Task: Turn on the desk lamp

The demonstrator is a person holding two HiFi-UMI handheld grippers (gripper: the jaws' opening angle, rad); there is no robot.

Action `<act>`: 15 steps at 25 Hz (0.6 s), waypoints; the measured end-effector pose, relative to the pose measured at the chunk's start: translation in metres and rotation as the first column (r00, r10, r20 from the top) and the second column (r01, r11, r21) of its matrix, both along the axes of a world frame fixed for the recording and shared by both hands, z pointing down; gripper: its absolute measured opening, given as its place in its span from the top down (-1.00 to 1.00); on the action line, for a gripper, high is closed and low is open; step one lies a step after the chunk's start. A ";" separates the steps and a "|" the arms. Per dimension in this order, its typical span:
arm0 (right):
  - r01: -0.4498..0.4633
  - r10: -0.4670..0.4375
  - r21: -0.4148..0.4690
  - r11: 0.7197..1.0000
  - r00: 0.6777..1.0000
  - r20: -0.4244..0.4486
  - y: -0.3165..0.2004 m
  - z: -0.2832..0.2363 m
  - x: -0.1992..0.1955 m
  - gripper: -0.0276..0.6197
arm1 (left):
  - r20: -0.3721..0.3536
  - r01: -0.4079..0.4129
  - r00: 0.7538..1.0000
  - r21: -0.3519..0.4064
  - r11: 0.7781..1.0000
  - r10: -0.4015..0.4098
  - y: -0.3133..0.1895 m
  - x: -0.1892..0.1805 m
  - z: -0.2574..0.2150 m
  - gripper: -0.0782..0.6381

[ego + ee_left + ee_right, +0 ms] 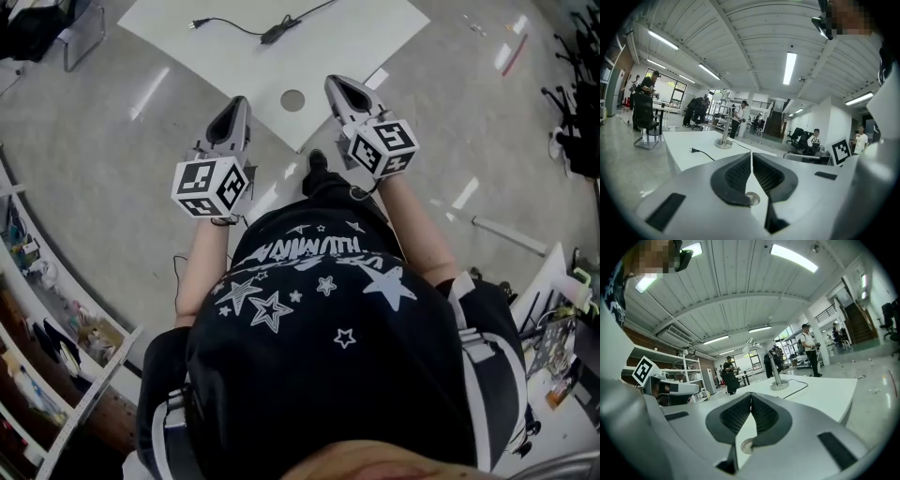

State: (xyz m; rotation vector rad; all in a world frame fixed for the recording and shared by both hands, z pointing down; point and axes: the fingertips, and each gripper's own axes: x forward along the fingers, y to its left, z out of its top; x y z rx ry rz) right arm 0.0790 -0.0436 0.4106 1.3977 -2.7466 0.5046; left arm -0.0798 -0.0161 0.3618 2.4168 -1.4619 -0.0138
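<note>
The desk lamp (724, 121) stands on a round base at the far side of the white table (347, 37), its thin arm curving up to the head (749, 344). Its black cord (234, 28) runs over the tabletop to a loose plug (692, 150). In the head view the lamp itself is out of frame. My left gripper (239, 101) and right gripper (336, 82) hover side by side at the table's near corner, well short of the lamp. Both are shut with nothing between the pads.
A round cable hole (292, 99) lies in the table's near corner between the grippers. Shelves with clutter (37, 309) run along the left. A black chair (644, 117) stands left of the table. Several people are at desks behind it.
</note>
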 end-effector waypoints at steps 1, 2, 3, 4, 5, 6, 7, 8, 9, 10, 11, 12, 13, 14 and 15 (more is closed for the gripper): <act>0.008 -0.008 0.002 1.000 1.000 0.001 -0.007 -0.002 0.001 0.90 | -0.001 0.003 1.000 0.000 1.000 -0.003 -0.005 0.003 -0.001 0.72; 0.015 -0.015 0.004 1.000 1.000 0.003 -0.014 -0.003 0.003 0.90 | -0.001 0.005 1.000 0.000 1.000 -0.005 -0.011 0.006 -0.002 0.72; 0.019 -0.019 0.005 1.000 1.000 0.006 -0.020 -0.004 0.006 0.90 | 0.000 0.004 1.000 0.001 1.000 -0.004 -0.016 0.011 -0.003 0.72; 0.023 -0.023 0.005 1.000 1.000 0.010 -0.026 -0.004 0.009 0.90 | 0.005 0.000 1.000 0.001 1.000 0.000 -0.020 0.017 -0.004 0.72; 0.027 -0.027 0.004 1.000 1.000 0.013 -0.032 -0.004 0.013 0.90 | 0.012 -0.004 1.000 0.003 1.000 0.004 -0.025 0.023 -0.004 0.72; 0.031 -0.031 0.004 1.000 0.999 0.016 -0.038 -0.003 0.016 0.90 | 0.019 -0.007 1.000 0.005 1.000 0.007 -0.029 0.028 -0.003 0.72; 0.036 -0.037 0.004 0.999 0.999 0.018 -0.044 -0.001 0.019 0.90 | 0.025 -0.008 1.000 0.005 1.000 0.008 -0.032 0.033 -0.003 0.72; 0.043 -0.043 0.005 0.999 0.999 0.020 -0.049 -0.001 0.021 0.90 | 0.030 -0.006 1.000 0.005 1.000 0.006 -0.036 0.036 -0.002 0.72; 0.050 -0.050 0.006 0.999 0.999 0.022 -0.055 0.000 0.023 0.90 | 0.034 -0.001 0.999 0.003 1.000 0.001 -0.039 0.038 -0.001 0.72; 0.057 -0.057 0.008 0.998 0.998 0.023 -0.060 0.000 0.024 0.90 | 0.037 0.005 0.999 0.001 1.000 -0.005 -0.043 0.039 0.000 0.72; 0.065 -0.065 0.010 0.998 0.998 0.023 -0.065 0.000 0.025 0.90 | 0.038 0.013 0.999 0.000 1.000 -0.013 -0.046 0.040 0.001 0.72; 0.073 -0.073 0.012 0.997 0.997 0.023 -0.070 -0.001 0.025 0.90 | 0.039 0.021 0.999 0.000 1.000 -0.021 -0.050 0.041 0.002 0.72; 0.081 -0.081 0.013 0.997 0.996 0.021 -0.075 -0.001 0.026 0.90 | 0.040 0.029 0.999 0.000 1.000 -0.029 -0.053 0.042 0.002 0.72; 0.089 -0.089 0.015 0.996 0.996 0.019 -0.080 -0.001 0.027 0.90 | 0.041 0.036 0.998 0.001 0.999 -0.036 -0.057 0.043 0.002 0.72; 0.095 -0.096 0.017 0.995 0.995 0.017 -0.084 -0.002 0.029 0.90 | 0.043 0.044 0.998 0.002 0.999 -0.044 -0.060 0.044 0.002 0.72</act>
